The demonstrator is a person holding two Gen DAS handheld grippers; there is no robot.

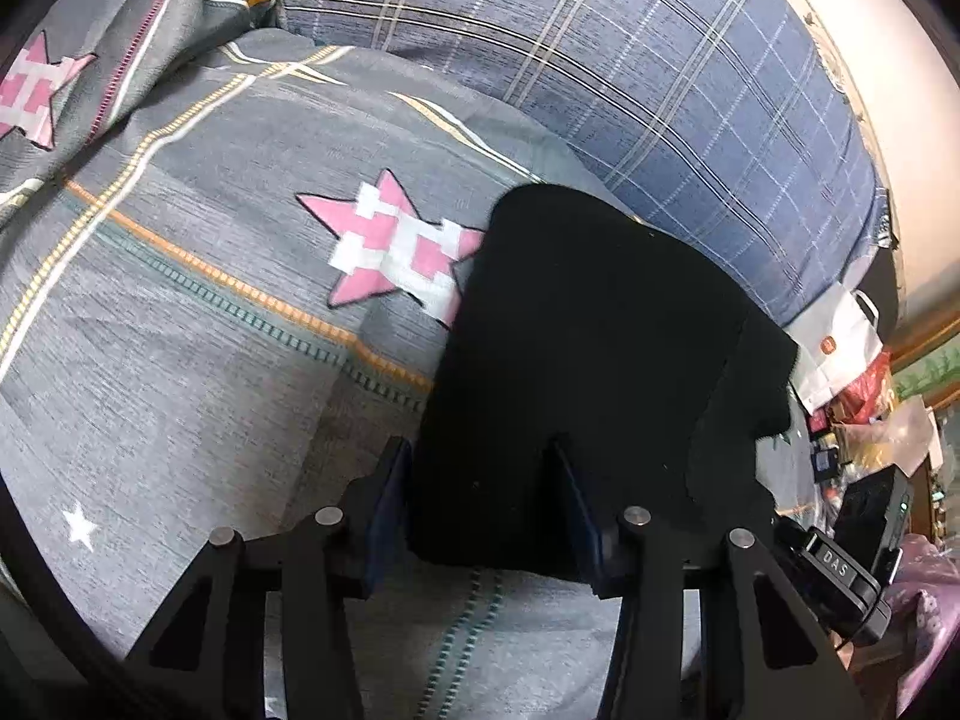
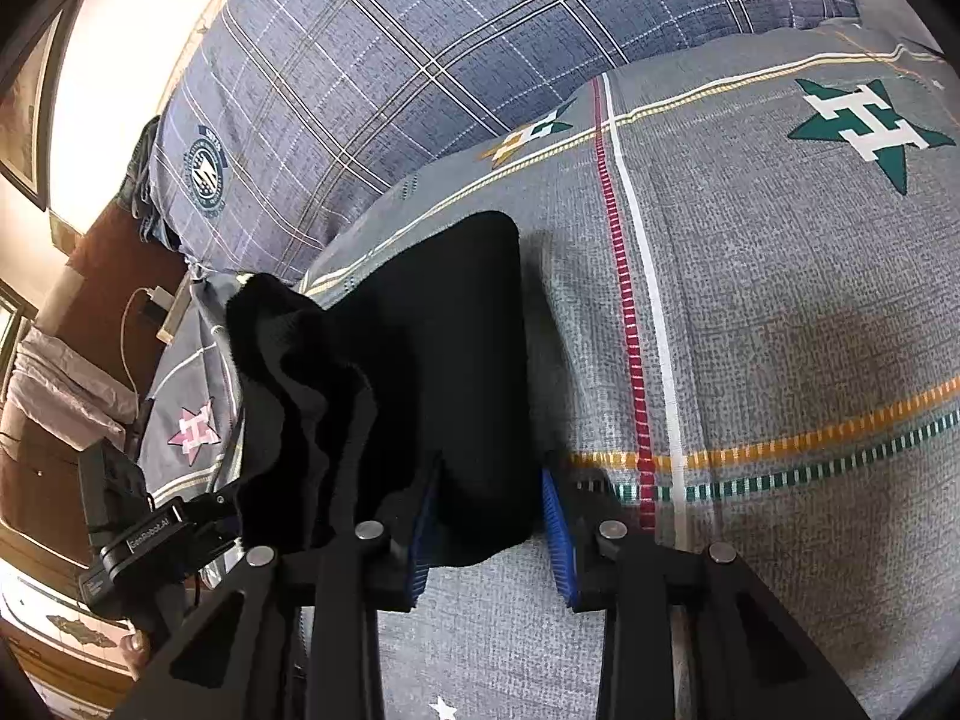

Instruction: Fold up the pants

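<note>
The black pants (image 1: 588,360) lie on a grey star-patterned bedspread (image 1: 180,330). In the left wrist view my left gripper (image 1: 483,468) stands open, its blue-padded fingers on either side of the near edge of the black cloth. In the right wrist view the pants (image 2: 432,360) lie bunched in folds toward the left. My right gripper (image 2: 489,498) is open too, with the near corner of the cloth between its fingers. Neither set of pads presses the cloth.
A blue plaid quilt (image 1: 630,60) is piled behind the pants, also in the right wrist view (image 2: 420,60). The other gripper's body (image 1: 840,570) shows at the right. White bags (image 1: 840,342) and clutter lie beyond the bed's edge. A charger and cable (image 2: 156,306) sit at the left.
</note>
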